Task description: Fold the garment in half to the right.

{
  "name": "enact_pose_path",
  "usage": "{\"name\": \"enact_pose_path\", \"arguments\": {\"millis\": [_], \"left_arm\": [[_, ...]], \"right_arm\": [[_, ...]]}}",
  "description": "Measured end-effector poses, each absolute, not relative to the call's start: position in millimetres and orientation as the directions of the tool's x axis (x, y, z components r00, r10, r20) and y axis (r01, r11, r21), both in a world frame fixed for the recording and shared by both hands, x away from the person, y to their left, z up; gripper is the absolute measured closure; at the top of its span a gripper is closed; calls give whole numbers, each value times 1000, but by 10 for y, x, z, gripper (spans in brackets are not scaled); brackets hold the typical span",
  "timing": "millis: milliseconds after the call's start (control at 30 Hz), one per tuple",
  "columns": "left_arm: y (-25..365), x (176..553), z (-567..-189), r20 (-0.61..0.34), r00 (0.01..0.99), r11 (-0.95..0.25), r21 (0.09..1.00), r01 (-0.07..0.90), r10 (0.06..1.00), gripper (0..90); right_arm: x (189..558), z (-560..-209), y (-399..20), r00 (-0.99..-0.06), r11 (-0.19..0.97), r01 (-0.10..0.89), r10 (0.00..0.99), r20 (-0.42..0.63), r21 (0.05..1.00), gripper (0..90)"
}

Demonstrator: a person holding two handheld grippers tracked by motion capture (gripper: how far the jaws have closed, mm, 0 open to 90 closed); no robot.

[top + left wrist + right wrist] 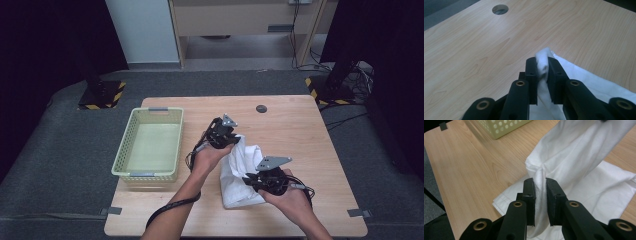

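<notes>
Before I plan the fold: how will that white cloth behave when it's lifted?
Probably floppy: the white cloth bunches into a ridge where the right gripper pinches it and drapes in soft folds. Likely light, since the left gripper holds it up by a small pinch. It may sag and trail on the table.

pale green basket (pixel 150 145) on wooden table (pixel 300 130), left side.

On the wooden table (pixel 300 130) lies one white cloth (pixel 239 175), near its centre. One pale yellow perforated basket (pixel 150 145) stands at nine o'clock from it. One round cable hole (pixel 261 108) sits at twelve o'clock. Two black grippers are present: the left gripper (pixel 227 136) and the right gripper (pixel 250 180).
</notes>
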State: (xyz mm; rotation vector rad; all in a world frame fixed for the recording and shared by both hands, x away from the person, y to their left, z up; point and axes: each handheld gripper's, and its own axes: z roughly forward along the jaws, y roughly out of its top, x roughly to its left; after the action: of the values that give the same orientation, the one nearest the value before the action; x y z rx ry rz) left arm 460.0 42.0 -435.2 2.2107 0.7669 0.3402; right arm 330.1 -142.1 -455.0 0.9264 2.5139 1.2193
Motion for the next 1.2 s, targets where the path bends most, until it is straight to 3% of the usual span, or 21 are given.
{"name": "enact_pose_path", "arguments": {"millis": [700, 967, 1200], "left_arm": [[307, 4597, -4415, -7, 780, -529, 731, 431, 626, 756], [311, 4573, -4343, -16, 742, -477, 756, 448, 670, 489], [405, 4502, -4352, -11, 724, -458, 768, 448, 689, 417]], "right_arm": [[3265, -4660, -1476, -774, 467, 455, 628, 77, 758, 789], [3267, -4706, -1484, -772, 477, 453, 633, 63, 753, 790], [3259, -4747, -1521, -755, 466, 467, 653, 64, 752, 781]]}}
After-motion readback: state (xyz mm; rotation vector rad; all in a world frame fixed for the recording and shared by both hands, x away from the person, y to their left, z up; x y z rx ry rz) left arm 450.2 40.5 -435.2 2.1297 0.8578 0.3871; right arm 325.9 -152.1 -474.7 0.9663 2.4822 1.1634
